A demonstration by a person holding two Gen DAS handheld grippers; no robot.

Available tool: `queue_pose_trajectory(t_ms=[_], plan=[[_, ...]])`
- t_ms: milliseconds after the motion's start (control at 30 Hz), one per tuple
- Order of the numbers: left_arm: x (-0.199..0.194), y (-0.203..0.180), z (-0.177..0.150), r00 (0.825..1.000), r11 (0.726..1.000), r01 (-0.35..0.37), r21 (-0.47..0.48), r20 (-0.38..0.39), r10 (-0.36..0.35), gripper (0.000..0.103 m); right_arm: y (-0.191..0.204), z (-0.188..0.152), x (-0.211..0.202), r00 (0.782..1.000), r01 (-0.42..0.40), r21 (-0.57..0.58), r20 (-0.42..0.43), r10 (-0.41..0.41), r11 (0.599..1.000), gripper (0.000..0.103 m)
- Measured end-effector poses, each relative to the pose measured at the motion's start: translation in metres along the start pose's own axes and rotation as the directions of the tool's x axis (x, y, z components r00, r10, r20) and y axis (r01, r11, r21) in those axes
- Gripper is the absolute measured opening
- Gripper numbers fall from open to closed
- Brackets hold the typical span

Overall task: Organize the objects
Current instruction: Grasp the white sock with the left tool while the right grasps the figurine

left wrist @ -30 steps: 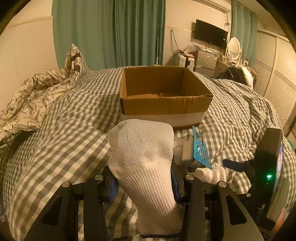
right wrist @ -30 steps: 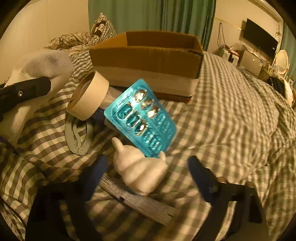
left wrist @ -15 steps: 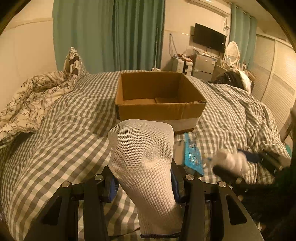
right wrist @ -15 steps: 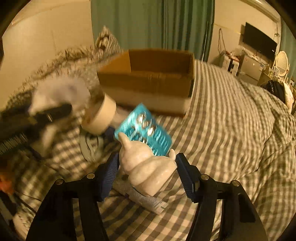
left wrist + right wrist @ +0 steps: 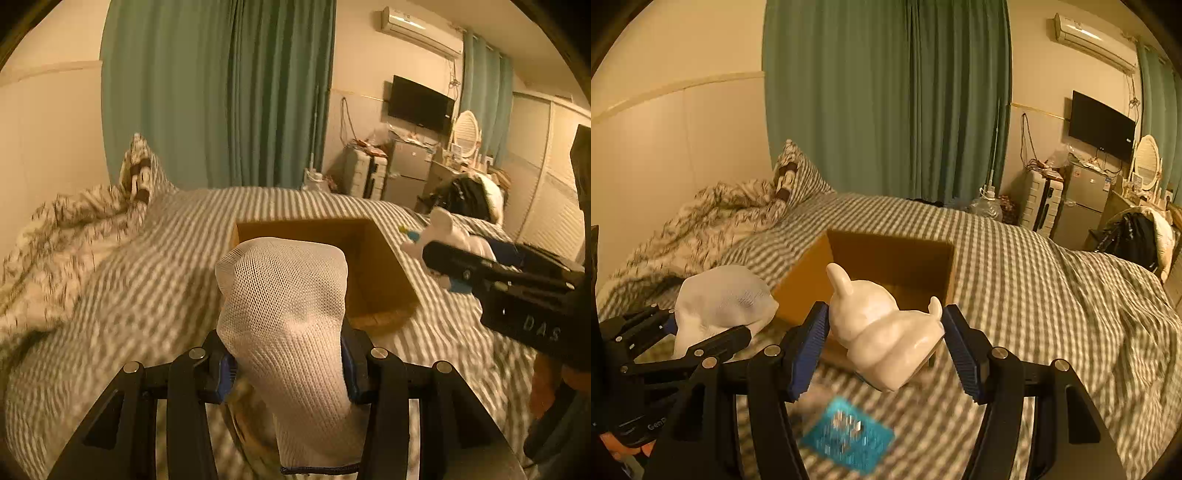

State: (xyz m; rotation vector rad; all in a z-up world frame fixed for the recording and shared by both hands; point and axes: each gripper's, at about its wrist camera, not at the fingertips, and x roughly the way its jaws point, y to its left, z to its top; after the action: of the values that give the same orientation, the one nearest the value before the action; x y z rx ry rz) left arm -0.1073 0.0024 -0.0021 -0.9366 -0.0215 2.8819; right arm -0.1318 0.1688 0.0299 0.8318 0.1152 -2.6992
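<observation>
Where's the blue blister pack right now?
In the right wrist view, the blue blister pack lies on the checked bedspread, low and left of centre, below the white figurine and nearer the camera than the cardboard box.

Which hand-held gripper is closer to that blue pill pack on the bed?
The right hand-held gripper, judging by its own view: it holds the white figurine just above the pill pack. The left hand-held gripper, holding the sock, is off to the side.
</observation>
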Motion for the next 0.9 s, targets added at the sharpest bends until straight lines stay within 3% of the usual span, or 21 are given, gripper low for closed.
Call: queue_pose_trajectory(t_ms=[200,400,500,667,700,767,900], plan=[[0.075,0.012,0.032,0.998,0.999,0.038,-0.013,-0.057,-0.038,0.046,-0.021,0.027,0.06,0.999,-0.01,0.056,-0.039,0.012,0.998,0.062],[0.128,0.026,0.027,0.992,0.997,0.062,-0.049,-0.106,-0.067,0.049,-0.032,0.027,0.108,0.996,-0.03,0.07,-0.086,0.036,0.997,0.062],[0.142,0.028,0.025,0.992,0.999,0.04,-0.035,-0.116,-0.044,0.052,-0.03,0.018,0.119,0.995,-0.031,0.059,-0.096,0.037,0.998,0.063],[0.14,0.023,0.025,0.992,0.999,0.049,-0.016,-0.117,-0.05,0.062,-0.032,0.014,0.116,0.997,-0.013,0.06,-0.071,0.018,0.998,0.064],[0.137,0.022,0.026,0.992,0.999,0.048,-0.008,-0.117,-0.048,0.062,-0.034,0.015,0.111,0.998,-0.01,0.066,-0.057,0.014,0.998,0.066],[0.129,0.017,0.029,0.993,0.999,0.037,0.022,-0.114,-0.034,0.062,-0.035,0.018,0.1,0.999,-0.008,0.077,-0.039,0.011,0.997,0.08],[0.102,0.009,0.033,0.995,0.998,-0.002,0.061,-0.097,0.008,0.064,-0.038,0.026,0.067,1.0,0.002,0.089,-0.004,-0.001,0.996,0.083]])
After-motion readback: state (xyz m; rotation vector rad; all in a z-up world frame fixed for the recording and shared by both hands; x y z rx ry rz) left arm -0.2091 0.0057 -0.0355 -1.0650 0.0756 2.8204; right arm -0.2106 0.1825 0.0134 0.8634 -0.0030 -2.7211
